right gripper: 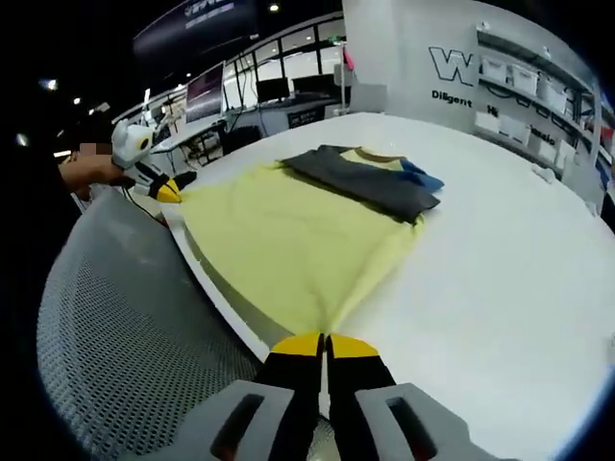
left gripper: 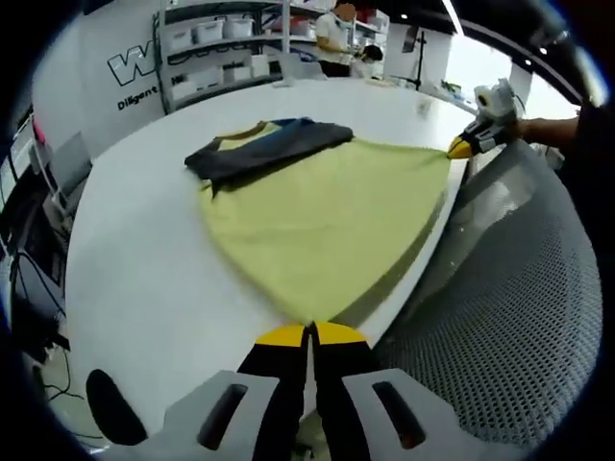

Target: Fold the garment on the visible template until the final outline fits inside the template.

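Yellow shirt (left gripper: 327,216) lies on white bench (left gripper: 144,269), hem at near edge. Left hand-held gripper (left gripper: 309,333) & right hand-held gripper (right gripper: 325,343) each pinch a hem corner. Fabric soft, light; hold corners taut.

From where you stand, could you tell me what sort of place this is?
Probably a lab or workshop in an open-plan office: wall shelving with storage bins, desks with monitors, and a large white table where both grippers hold a yellow garment.
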`<action>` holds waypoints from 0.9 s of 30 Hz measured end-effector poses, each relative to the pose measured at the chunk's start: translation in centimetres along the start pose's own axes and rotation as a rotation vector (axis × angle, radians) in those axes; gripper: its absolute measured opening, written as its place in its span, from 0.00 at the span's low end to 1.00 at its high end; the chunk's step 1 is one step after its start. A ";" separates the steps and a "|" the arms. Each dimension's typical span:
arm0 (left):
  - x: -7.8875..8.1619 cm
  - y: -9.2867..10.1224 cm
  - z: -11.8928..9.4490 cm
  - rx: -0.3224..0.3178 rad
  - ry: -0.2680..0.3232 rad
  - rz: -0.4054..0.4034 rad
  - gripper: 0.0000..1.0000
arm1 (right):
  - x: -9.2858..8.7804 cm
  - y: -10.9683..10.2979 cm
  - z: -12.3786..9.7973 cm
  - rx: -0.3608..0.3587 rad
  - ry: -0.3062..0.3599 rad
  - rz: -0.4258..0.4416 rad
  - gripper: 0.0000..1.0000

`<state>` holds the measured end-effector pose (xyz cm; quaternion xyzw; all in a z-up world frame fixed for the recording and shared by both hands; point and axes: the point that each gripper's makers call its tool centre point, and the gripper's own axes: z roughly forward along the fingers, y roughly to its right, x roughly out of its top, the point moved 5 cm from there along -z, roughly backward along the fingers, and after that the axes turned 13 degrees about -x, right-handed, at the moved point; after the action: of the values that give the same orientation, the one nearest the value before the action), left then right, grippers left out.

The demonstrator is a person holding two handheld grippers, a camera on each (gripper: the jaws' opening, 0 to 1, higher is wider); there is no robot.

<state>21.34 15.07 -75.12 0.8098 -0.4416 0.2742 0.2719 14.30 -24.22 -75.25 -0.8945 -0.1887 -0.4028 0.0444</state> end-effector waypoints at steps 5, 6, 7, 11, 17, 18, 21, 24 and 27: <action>1.1 0.0 -1.1 0.013 0.017 0.013 0.02 | 1.1 0.2 -0.7 -0.001 0.027 -0.005 0.00; 1.3 -0.1 -1.3 0.017 0.020 0.017 0.02 | 1.4 0.2 -0.9 0.001 0.032 -0.006 0.00; 1.5 -0.1 -1.5 0.018 0.022 0.019 0.02 | 1.5 0.2 -1.0 0.003 0.033 -0.008 0.00; 2.3 0.0 -2.1 0.022 0.024 0.032 0.02 | 2.2 0.1 -1.4 0.013 0.036 -0.020 0.00; 4.4 0.5 -3.5 0.018 0.041 0.073 0.02 | 3.2 0.1 -2.4 0.039 0.025 -0.026 0.00; 4.8 0.5 -3.8 0.018 0.050 0.071 0.02 | 3.4 0.2 -2.6 0.042 0.027 -0.023 0.00; 5.8 0.3 -4.4 0.033 0.054 0.096 0.02 | 3.9 0.5 -3.1 0.036 0.034 -0.024 0.00; 6.7 0.2 -5.0 0.030 0.102 0.085 0.02 | 4.6 1.1 -3.7 0.023 0.057 -0.012 0.00; 6.9 0.1 -5.4 0.037 0.115 0.086 0.02 | 5.0 1.3 -4.3 0.026 0.068 -0.010 0.00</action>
<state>23.27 14.81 -66.54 0.7780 -0.4545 0.3396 0.2698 14.78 -24.90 -68.56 -0.8786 -0.1969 -0.4309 0.0604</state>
